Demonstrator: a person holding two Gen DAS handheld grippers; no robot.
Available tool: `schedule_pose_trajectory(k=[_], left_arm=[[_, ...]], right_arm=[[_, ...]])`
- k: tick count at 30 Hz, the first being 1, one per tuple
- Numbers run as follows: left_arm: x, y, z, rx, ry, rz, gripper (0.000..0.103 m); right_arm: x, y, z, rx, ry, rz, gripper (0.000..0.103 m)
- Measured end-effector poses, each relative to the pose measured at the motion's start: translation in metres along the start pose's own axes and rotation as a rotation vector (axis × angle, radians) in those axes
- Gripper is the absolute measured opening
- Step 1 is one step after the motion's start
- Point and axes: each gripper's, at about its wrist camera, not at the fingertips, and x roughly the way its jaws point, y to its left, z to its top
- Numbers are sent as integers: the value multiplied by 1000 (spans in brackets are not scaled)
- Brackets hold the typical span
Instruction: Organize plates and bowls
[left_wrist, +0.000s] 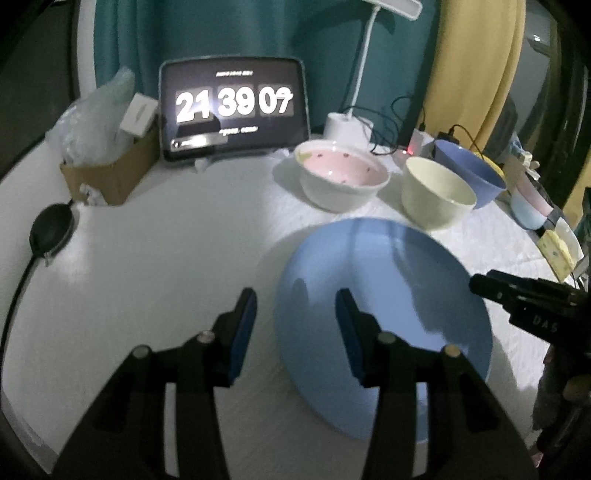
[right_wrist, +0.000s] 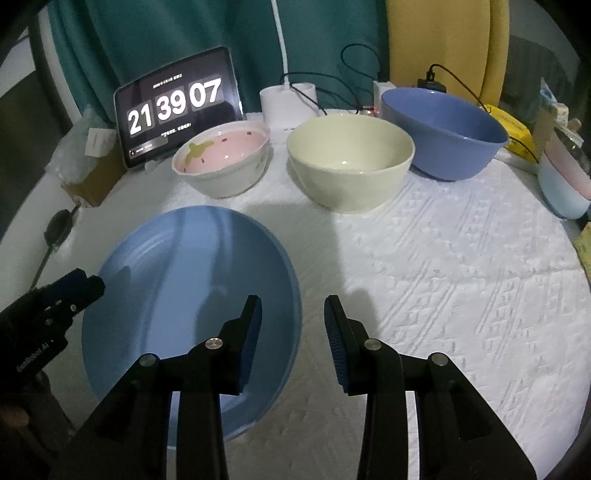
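A light blue plate lies on the white cloth near the front. My left gripper is open and straddles the plate's left rim: one finger hangs over the plate, the other over the cloth, and neither pad touches it. My right gripper is open in the same way over the plate's right rim. Each gripper also shows from the side in the other view, the right gripper and the left gripper. Behind the plate stand a pink-lined white bowl, a cream bowl and a blue bowl.
A tablet showing a clock leans at the back, with a white lamp base and cables beside it. A cardboard box and a black round device sit at the left. Stacked pastel cups stand at the right table edge.
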Motion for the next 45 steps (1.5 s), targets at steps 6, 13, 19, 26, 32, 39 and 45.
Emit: schedule_pose_trajectory(k=[6,13,19,26,32,39,45], left_arm=[[-3,-18,6,27,-14,-23,46],[-2,-40,12,60,-20,-43,46],[1,-60,19,88,-21,-64,47],[6,-81,27,123,-23,-91,47],[8,-100,37,151,-40,-110,47],[15,-123,50,185,-65,-127,47],[21,-141,65,200,-93,-151,47]], right_arm=[[-10,-14,2,11,-25,-8,37],[-18,-32,3,34,-44,-17,37],[-23,-47,4,51,-58,-25,37],[-28,-64,7,63,-78,-38,37],[-32,-78,16,60,-102,-48,37],[-35,-92,25,59,-129,-55,37],[-37,-113,33,80,-150,-71,37]])
